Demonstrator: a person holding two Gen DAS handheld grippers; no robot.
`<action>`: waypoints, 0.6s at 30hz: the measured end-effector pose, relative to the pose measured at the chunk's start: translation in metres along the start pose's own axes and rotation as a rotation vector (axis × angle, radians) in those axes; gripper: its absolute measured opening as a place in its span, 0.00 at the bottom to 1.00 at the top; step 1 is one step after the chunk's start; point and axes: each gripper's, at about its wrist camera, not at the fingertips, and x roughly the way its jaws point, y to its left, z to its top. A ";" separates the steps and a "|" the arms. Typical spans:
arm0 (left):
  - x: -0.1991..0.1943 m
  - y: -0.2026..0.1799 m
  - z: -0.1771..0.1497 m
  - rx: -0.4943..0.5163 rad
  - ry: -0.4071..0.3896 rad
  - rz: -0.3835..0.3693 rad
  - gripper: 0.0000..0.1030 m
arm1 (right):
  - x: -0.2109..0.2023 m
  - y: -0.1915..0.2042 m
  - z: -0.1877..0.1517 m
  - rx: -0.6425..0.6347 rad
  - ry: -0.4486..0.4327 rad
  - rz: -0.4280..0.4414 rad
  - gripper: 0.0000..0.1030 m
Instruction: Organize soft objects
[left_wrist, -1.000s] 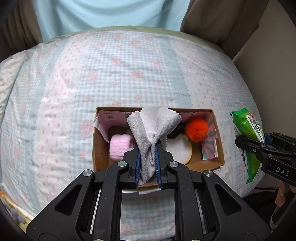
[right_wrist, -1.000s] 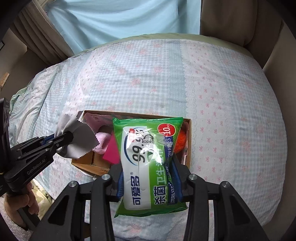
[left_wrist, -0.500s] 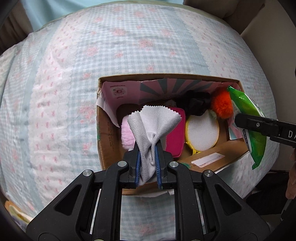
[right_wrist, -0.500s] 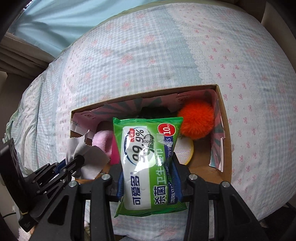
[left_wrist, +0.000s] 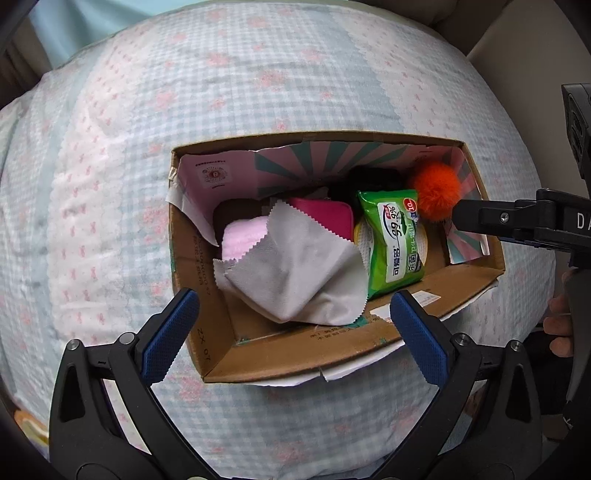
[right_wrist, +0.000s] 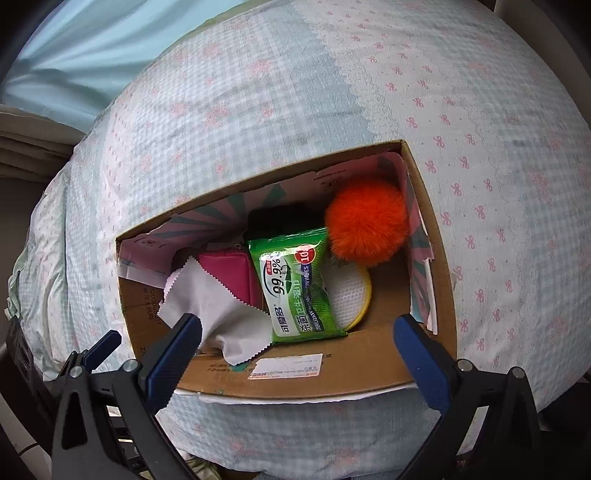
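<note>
An open cardboard box (left_wrist: 295, 354) (right_wrist: 332, 380) sits on the checked bedspread. Inside it a grey cloth (left_wrist: 295, 269) (right_wrist: 210, 306) lies loose over a pink fluffy item (left_wrist: 243, 236) and a magenta pouch (left_wrist: 325, 218) (right_wrist: 229, 273). A green wet-wipe pack (left_wrist: 393, 243) (right_wrist: 295, 288) rests on a white and yellow round pad (right_wrist: 351, 291), beside an orange pom-pom (left_wrist: 436, 192) (right_wrist: 369, 221). My left gripper (left_wrist: 293, 325) hangs above the box's near wall, jaws opening wide, nothing between the pads. My right gripper (right_wrist: 297, 347) also opens wide above the box, free of the pack.
A dark item (right_wrist: 280, 218) lies at the back of the box. The box's inner lining (left_wrist: 325, 155) is pink with teal stripes. The bedspread (left_wrist: 258, 81) stretches beyond the box; a light blue curtain (right_wrist: 92, 48) hangs behind. A person's hand (left_wrist: 561, 325) holds the right gripper's handle.
Both grippers came down over the box and opened. The grey cloth dropped from the left gripper and the wipe pack from the right; both now lie inside the box.
</note>
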 end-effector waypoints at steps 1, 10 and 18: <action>0.000 0.000 0.000 -0.002 0.004 0.001 1.00 | -0.002 -0.003 -0.001 0.006 0.000 0.003 1.00; -0.025 -0.015 0.003 -0.021 -0.034 0.042 1.00 | -0.028 -0.011 -0.003 -0.025 -0.033 0.031 1.00; -0.086 -0.050 -0.004 -0.075 -0.114 0.136 1.00 | -0.100 -0.021 -0.004 -0.185 -0.111 0.016 1.00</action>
